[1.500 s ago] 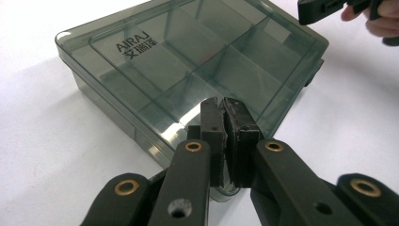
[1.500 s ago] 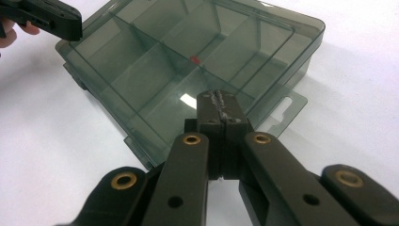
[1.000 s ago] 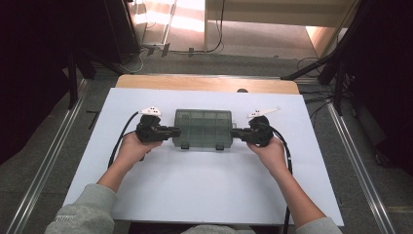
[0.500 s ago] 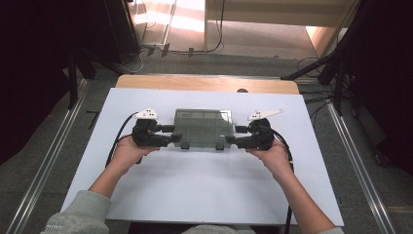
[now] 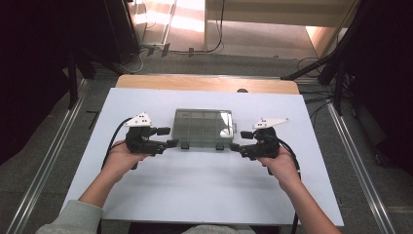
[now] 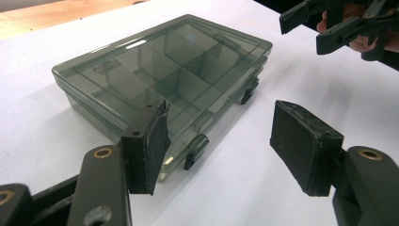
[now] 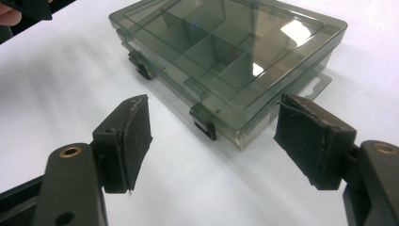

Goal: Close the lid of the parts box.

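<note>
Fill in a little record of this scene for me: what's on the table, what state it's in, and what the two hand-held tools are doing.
Object: smoky clear plastic compartment box
Lid: closed, both front latches down
Contents: none visible through the lid
Surface: white table
Left gripper: beside the box's left end, not touching; its fingers have just been opening, nothing between them
Right gripper: off the box's right end, not touching; its fingers have just been opening, nothing between them
Held: nothing

Overhead camera faces forward; claw cameras closely share the box (image 5: 202, 128).
</note>
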The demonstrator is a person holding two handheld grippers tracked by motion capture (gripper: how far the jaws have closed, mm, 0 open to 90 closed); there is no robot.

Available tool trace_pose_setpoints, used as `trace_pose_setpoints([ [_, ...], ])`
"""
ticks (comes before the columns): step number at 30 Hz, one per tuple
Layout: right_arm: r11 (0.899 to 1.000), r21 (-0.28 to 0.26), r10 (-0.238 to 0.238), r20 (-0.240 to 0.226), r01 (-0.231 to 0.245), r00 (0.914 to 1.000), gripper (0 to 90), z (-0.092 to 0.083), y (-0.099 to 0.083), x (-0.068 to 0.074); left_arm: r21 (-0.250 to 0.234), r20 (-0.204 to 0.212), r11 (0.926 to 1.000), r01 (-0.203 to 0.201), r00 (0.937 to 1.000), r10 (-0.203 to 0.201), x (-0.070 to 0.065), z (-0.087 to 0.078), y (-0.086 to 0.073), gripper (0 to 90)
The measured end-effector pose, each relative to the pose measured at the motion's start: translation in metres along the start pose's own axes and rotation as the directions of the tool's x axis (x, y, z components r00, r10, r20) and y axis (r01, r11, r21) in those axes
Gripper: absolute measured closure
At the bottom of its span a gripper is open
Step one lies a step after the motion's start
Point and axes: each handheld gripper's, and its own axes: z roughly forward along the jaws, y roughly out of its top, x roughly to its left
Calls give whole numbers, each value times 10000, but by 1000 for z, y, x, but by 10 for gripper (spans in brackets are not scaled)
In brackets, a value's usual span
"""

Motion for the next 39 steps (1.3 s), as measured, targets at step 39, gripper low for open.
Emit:
trace_pose_setpoints([
  [39, 9998, 165, 131, 289, -136, 9995, 278, -47, -62, 6, 588, -945, 9983, -8, 9955, 64, -6, -46, -53, 365],
])
